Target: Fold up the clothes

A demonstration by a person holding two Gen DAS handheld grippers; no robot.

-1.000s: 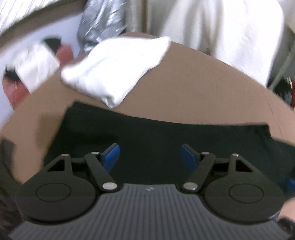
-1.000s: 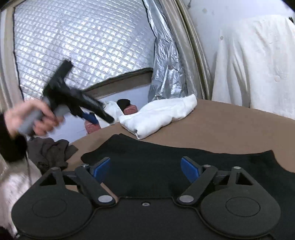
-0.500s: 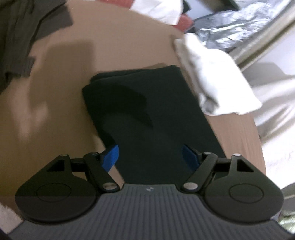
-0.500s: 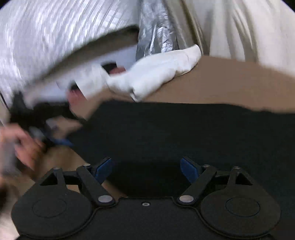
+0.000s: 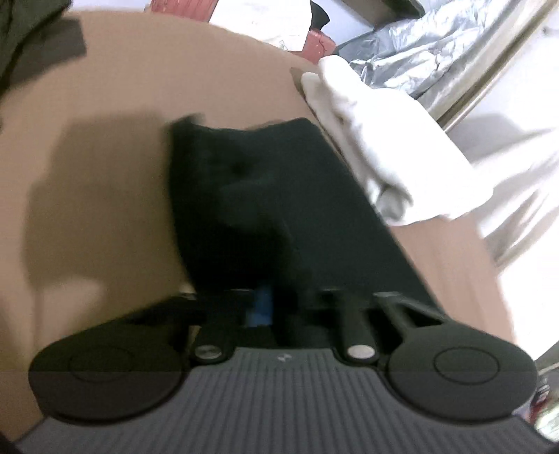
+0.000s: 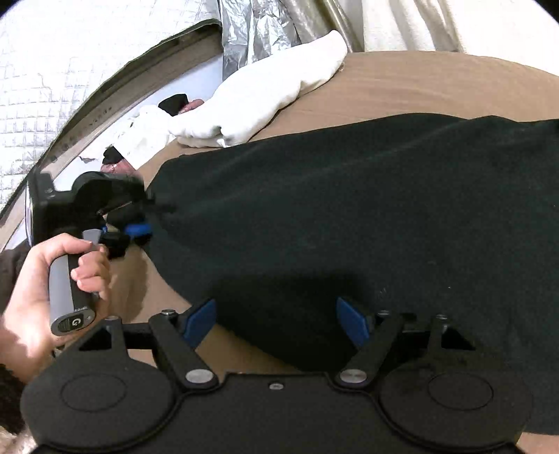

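Observation:
A black garment (image 5: 272, 195) (image 6: 349, 216) lies spread flat on the brown table (image 5: 122, 104) (image 6: 436, 83). My left gripper (image 5: 276, 307) is shut on its left end, the cloth bunched between the blue pads; in the right wrist view the same gripper (image 6: 143, 230) pinches that end, with a hand (image 6: 42, 279) on its handle. My right gripper (image 6: 276, 321) hovers low over the garment's near edge. Its jaws are closing, the edge lies between the blue pads, and they do not press it. A folded white garment (image 5: 384, 153) (image 6: 265, 97) rests just beyond the black one.
Dark grey clothes (image 5: 31, 38) are heaped at the table's far left corner. Crinkled silver foil (image 5: 419, 63) (image 6: 258, 31) and a white draped cloth (image 6: 419, 24) stand behind the table. Red and white items (image 5: 318, 42) sit past the far edge.
My left gripper came down to the black garment's left end, rolled, and shut on it. My right gripper sank toward the garment's near edge and its jaws narrowed slightly.

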